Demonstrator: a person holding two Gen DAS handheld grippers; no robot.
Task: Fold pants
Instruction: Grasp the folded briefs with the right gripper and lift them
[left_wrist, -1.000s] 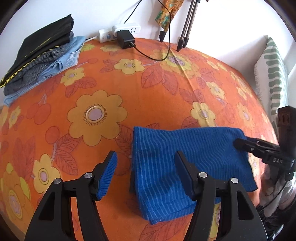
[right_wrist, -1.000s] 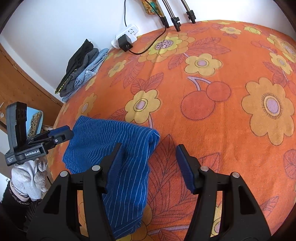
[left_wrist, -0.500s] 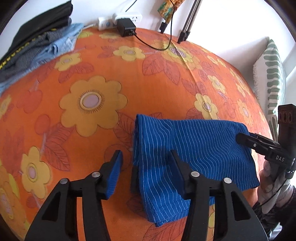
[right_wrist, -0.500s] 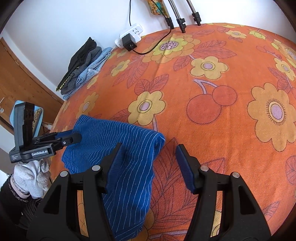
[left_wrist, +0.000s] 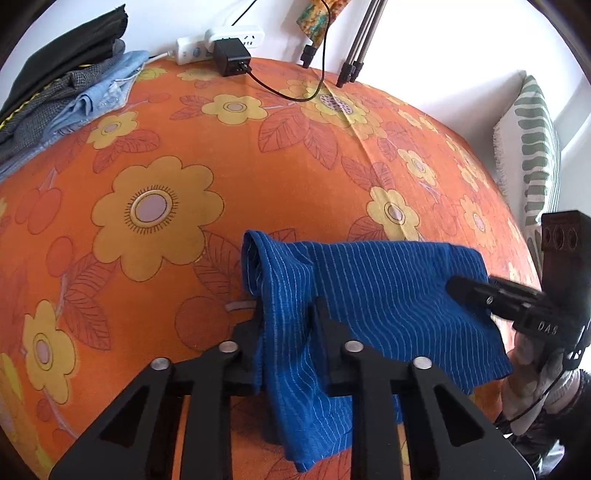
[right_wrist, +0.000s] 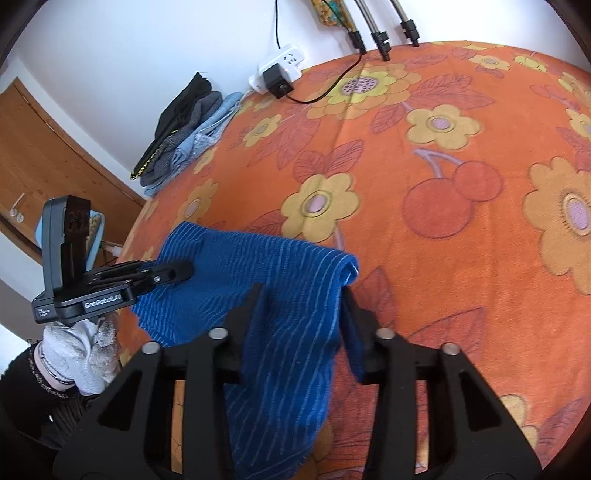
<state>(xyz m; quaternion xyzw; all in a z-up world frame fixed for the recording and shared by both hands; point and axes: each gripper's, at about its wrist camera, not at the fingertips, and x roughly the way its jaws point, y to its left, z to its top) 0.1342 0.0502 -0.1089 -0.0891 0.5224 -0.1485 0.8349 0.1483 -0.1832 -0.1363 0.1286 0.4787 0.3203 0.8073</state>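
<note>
- Left wrist view: one pair of blue striped pants (left_wrist: 369, 295), folded, lies at the near edge of an orange flowered bedspread (left_wrist: 166, 155).
- L gripper (left_wrist: 284, 314): jaws have just been closing, now pinched on the pants' left folded edge; cloth bunched up between both fingers.
- R gripper (left_wrist: 476, 291) comes in from the right side, its tip on the pants' right end.
- Back left: one clothes pile (left_wrist: 62, 85), approx 3 garments. By the wall: one power strip (left_wrist: 221, 44) w/ one black adapter; 2 tripod legs (left_wrist: 358, 48). One striped pillow (left_wrist: 532, 147) at right.
- Right wrist view: R gripper (right_wrist: 303, 306) jaws have just been closing, now clamped on the pants' (right_wrist: 258, 266) right folded end.
- L gripper (right_wrist: 173, 271) grips the far left end. Three tripod legs here.
</note>
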